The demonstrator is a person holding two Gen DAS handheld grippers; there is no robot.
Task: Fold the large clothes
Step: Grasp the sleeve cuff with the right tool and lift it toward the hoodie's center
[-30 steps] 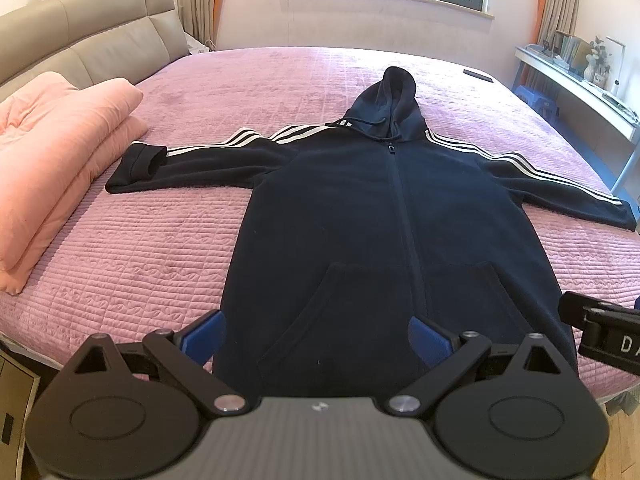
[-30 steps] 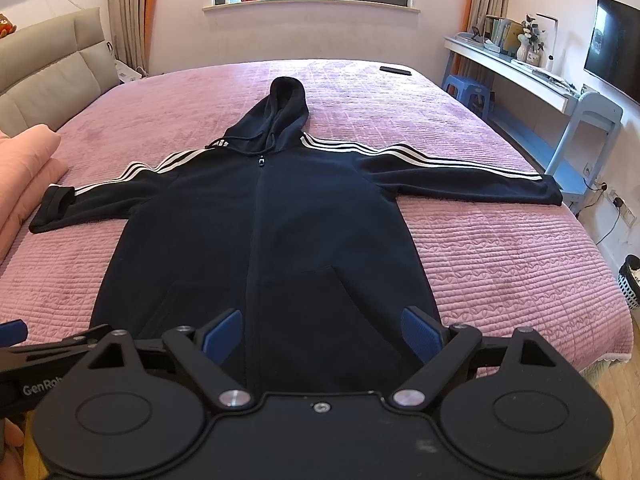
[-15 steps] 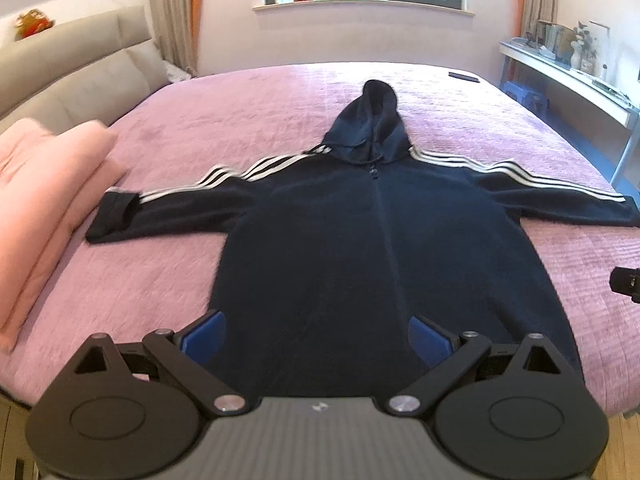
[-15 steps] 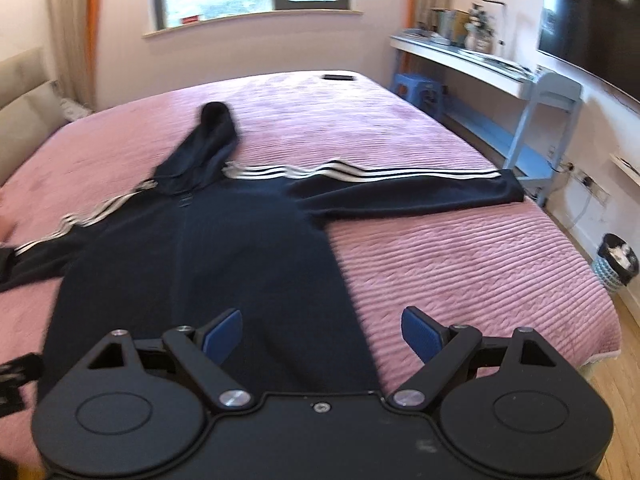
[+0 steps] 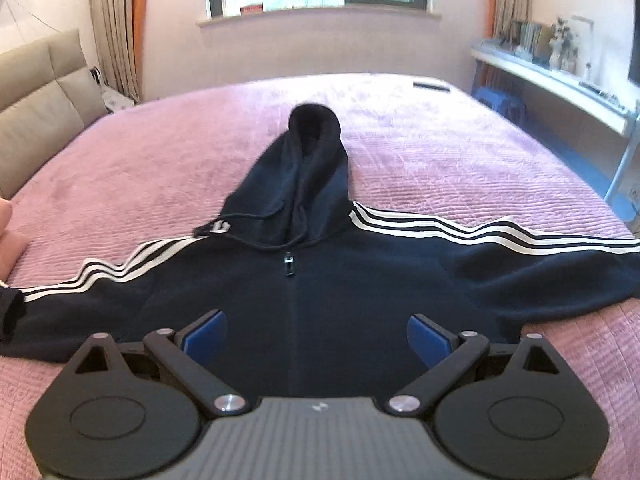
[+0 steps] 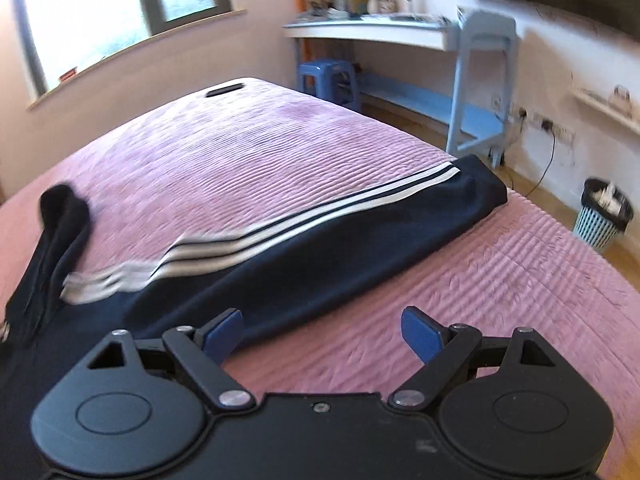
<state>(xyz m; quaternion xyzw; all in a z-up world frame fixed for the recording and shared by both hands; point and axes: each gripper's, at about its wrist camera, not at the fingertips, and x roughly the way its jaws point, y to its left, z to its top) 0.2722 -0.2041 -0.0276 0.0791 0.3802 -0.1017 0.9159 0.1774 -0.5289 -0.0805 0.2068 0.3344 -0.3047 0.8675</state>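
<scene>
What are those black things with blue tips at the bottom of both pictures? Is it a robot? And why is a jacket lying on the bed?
It is not a robot. A person holds one tool in each hand, and each tool has two fingers that pinch like tongs. A small camera sits on each tool and looks forward, so you see the tool's own blue pads at the bottom.

One picture comes from the left gripper. It looks at a dark hoodie with white stripes, spread flat on a pink bed.

The other comes from the right gripper. It points at the sleeve, which reaches toward the bed's edge.

Both tools are open and hold nothing. The job is folding the hoodie, and no fold shows yet.
</scene>
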